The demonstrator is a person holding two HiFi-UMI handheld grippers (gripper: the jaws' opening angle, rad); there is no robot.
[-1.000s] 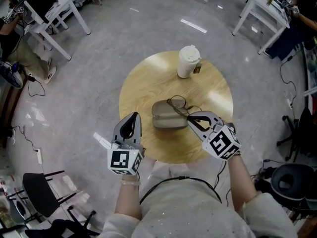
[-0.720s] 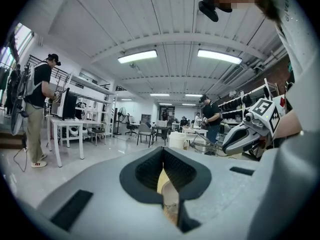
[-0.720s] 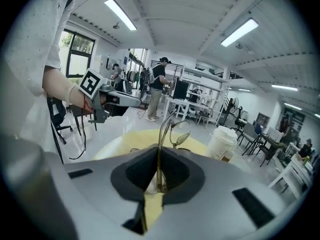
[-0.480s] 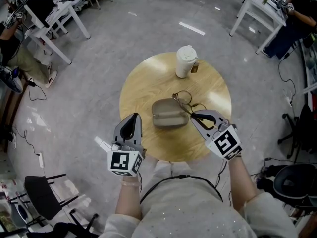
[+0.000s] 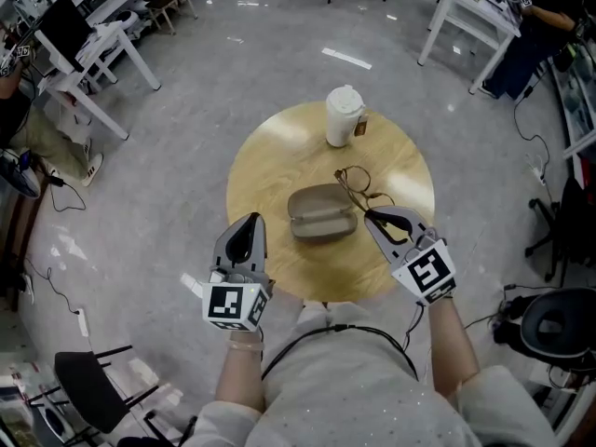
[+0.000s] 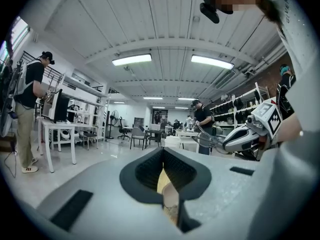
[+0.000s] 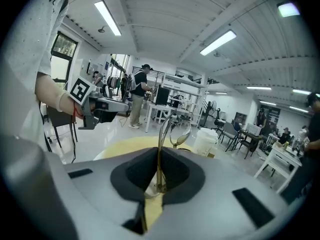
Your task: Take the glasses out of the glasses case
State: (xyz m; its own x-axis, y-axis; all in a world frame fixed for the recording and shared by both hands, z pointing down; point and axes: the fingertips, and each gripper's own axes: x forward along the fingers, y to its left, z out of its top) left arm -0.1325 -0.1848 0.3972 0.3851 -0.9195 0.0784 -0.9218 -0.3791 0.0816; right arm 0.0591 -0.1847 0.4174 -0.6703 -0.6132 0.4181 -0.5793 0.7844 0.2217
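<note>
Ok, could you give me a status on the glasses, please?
Right hand-held gripper shut on the glasses by a temple; glasses held up beside the case. Left hand-held gripper shut, empty. Cup well behind, nothing in the way.

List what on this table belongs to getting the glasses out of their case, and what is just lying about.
Part of the job:
- glasses, gripped by one temple in the right gripper
- glasses case

Just lying about:
- white lidded cup at the far side of the round wooden table
</note>
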